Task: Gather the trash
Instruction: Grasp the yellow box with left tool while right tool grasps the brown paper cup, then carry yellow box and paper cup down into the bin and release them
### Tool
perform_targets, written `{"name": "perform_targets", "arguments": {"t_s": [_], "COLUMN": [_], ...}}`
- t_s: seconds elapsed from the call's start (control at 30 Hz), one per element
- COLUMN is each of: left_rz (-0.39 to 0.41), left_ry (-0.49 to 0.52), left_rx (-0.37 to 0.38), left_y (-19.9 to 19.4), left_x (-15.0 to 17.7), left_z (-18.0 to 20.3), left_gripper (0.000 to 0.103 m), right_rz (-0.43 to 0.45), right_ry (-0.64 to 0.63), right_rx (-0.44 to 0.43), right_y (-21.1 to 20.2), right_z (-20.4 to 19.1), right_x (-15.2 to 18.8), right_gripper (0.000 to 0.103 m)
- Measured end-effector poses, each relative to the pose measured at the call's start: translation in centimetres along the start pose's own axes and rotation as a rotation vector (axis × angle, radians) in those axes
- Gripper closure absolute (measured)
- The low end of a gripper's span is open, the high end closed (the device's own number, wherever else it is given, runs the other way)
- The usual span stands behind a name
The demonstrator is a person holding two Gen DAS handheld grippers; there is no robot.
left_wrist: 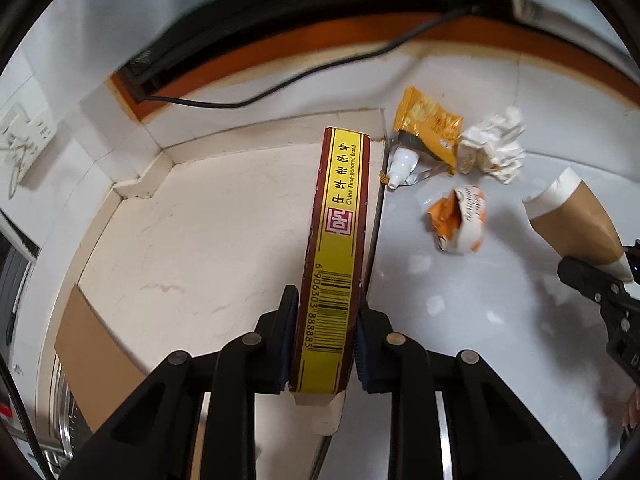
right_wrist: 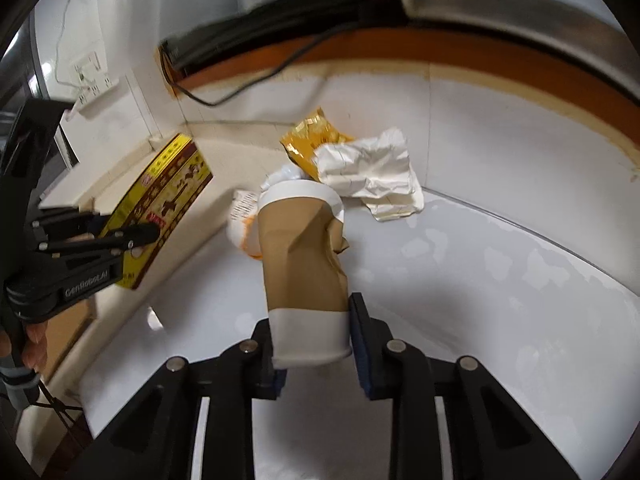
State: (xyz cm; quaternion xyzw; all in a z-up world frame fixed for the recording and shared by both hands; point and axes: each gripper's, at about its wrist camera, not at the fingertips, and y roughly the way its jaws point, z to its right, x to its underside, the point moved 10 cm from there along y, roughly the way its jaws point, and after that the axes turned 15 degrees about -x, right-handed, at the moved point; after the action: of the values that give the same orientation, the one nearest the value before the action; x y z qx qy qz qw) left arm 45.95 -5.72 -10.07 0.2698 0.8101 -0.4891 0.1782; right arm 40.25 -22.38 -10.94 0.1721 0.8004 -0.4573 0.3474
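Observation:
In the left wrist view my left gripper (left_wrist: 326, 300) is shut on a long yellow-and-maroon carton (left_wrist: 340, 208), held edge-up by its barcode end over the beige counter. The right wrist view has my right gripper (right_wrist: 312, 320) shut on the white base of a crushed brown paper cup (right_wrist: 300, 248), lifted above the white surface. From the left camera the cup (left_wrist: 576, 220) and right gripper (left_wrist: 592, 284) show at the right edge. The carton (right_wrist: 168, 196) and left gripper (right_wrist: 132, 236) appear at the left of the right view.
More trash lies by the back wall: a yellow foil wrapper (left_wrist: 428, 128), crumpled white paper (left_wrist: 492, 144), a crumpled orange-and-white wrapper (left_wrist: 460, 220) and a small white bottle (left_wrist: 402, 164). A black cable (left_wrist: 280, 88) runs along the orange ledge. Cardboard (left_wrist: 96, 360) lies at the counter's left.

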Motion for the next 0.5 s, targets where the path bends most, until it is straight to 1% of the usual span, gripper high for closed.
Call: {"name": "perform_targets", "arguments": {"t_s": [0.13,0.23,0.37,0.5], "left_rz": [0.034,0.072,0.103,0.113], "left_ry": [-0.032,-0.062,-0.094,-0.130], "left_rx": [0.032,0.083,0.145,0.198], "left_y": [-3.6,-7.0,-10.8,-14.2], "left_x": [1.5,2.8,4.7,7.0], "left_z": [-1.4,-2.3,-3.2,-4.0], "left_gripper": [0.081,0.081,0.081,0.081], "right_rz": [0.045,0.067,0.089,0.119], "right_ry": [-0.014,-0.024,-0.022,-0.024], "right_rx": [-0.018,-0.037,-0.091,-0.134], "right_y": [-2.7,-4.4,-6.8,-9.3], "right_z": [-2.3,-3.8,-6.5,-9.0], "right_x": [0.0,0.3,1.3,2.6], "right_gripper": [0.077,0.077,0.077,0.077]}}
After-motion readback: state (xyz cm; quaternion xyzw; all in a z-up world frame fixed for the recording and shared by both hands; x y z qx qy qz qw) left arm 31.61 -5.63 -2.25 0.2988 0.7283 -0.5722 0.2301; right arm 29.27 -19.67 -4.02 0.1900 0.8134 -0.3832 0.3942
